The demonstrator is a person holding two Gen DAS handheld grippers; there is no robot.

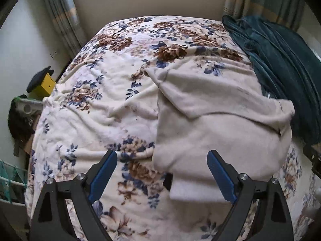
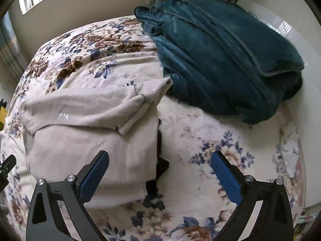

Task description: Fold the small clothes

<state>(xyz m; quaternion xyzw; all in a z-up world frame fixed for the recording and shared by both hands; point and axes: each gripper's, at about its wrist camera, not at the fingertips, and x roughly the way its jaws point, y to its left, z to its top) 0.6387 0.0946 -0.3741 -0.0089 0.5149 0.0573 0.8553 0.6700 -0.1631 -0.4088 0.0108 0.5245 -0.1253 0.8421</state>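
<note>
1. Beige garment lies partly folded on the floral blanket, its upper part turned down over the lower part, just below both grippers.
2. Left gripper hangs above the garment's near left edge with its blue-padded jaws spread wide and nothing between them.
3. Right gripper hangs over the garment's near right edge, jaws likewise wide apart and holding nothing.
4. A dark piece of cloth peeks out from under the garment's right side.
5. Farther back, a bunched teal blanket sits on the bed, touching the garment's far right corner.
6. Beyond the bed hang striped curtains, and a yellow box stands at the left side.
</note>
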